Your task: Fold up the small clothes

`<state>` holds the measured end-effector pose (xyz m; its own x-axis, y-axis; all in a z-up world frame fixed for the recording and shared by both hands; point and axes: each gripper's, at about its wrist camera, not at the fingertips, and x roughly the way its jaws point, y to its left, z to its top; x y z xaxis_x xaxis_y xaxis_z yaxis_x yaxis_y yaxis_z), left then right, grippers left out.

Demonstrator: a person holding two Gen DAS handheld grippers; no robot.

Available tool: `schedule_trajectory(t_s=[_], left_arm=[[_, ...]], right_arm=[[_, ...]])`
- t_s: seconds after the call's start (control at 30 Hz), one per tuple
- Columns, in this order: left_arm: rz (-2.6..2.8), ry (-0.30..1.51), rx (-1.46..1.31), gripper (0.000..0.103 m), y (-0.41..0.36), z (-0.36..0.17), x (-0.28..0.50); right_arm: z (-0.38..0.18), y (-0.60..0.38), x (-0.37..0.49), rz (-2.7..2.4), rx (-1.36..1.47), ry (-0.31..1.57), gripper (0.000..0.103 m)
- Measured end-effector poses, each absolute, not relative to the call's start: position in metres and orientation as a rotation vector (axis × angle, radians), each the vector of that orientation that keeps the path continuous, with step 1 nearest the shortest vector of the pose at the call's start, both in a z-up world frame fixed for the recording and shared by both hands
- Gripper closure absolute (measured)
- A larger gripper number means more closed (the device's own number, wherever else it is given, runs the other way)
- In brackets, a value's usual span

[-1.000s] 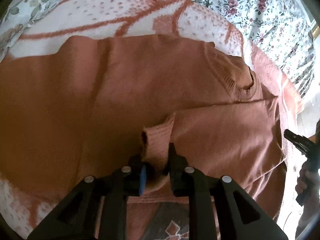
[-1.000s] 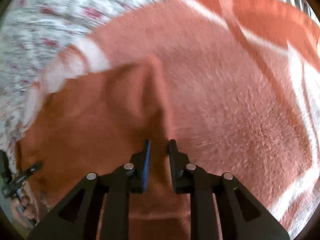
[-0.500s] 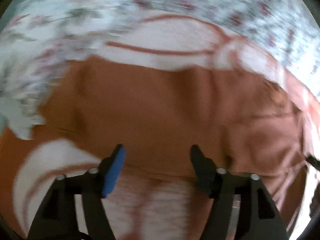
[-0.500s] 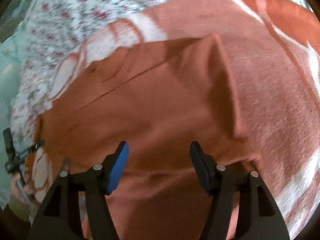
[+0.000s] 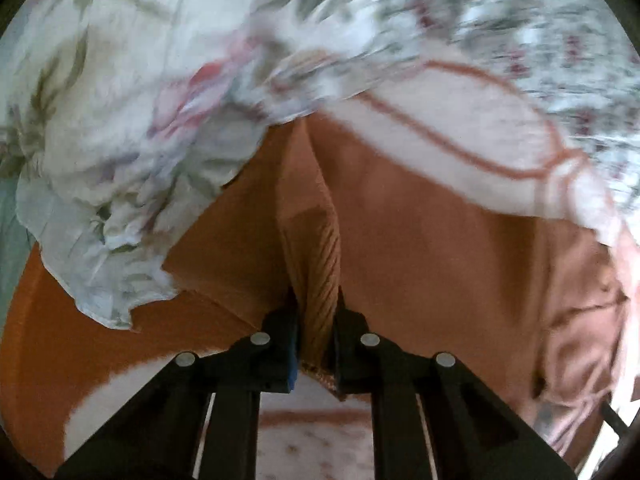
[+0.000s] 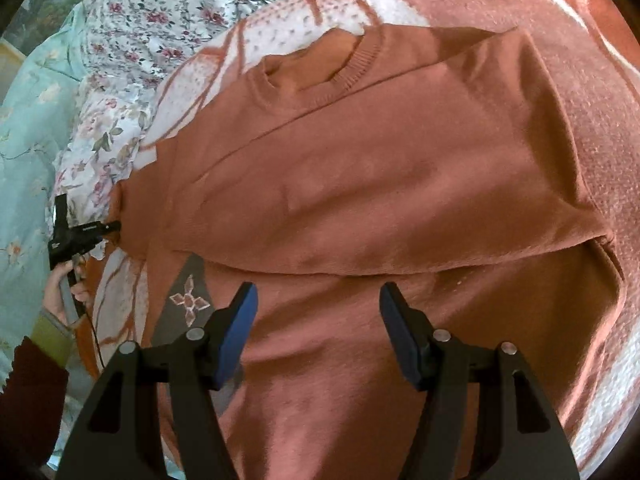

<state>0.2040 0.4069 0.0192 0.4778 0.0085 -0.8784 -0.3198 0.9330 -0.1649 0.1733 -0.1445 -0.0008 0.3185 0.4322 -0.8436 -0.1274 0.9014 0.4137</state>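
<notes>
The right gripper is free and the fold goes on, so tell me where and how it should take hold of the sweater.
Grip the sweater at its right edge, on the corner where the folded-over panel ends. Bring the right gripper in from the right, low over the blanket, open jaws straddling that edge: it is a thin raised fold, opposite the left gripper.

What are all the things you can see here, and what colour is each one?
sweater: one, rust orange, spread on the blanket, sleeve folded across its body.
ribbed edge: one, orange, part of the sweater, pinched in the left gripper.
blanket: one, orange and white, under the sweater.
floral sheet: one, white with small red flowers, beyond the blanket.
flowered cloth: one, pale with pink flowers, lying over the sweater's left side.
left gripper: one, black, shut on the ribbed edge.
right gripper: one, black with blue pads, open over the sweater.
left hand: one, holding the left gripper's handle.
</notes>
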Motion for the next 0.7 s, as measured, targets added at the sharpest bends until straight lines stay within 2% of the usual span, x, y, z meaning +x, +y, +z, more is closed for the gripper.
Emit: schedule_trajectory(t_s=[0.2,0.43,0.7], left_arm=[[0.032,0.978,-0.325,0.093,0.334,0.057,0.183],[-0.256,0.947,-0.320,0.093,0.193,0.080,0.190],[-0.539,1.018,-0.227,0.092,0.029,0.061,0.219]], right_arm=[[-0.003,-0.147,0.175,0.371,0.315,1.196,0.039],[0.002,-0.160,0.172,0.367,0.331,1.178,0.039],[0.011,-0.208,0.163,0.286,0.393,1.126,0.039]])
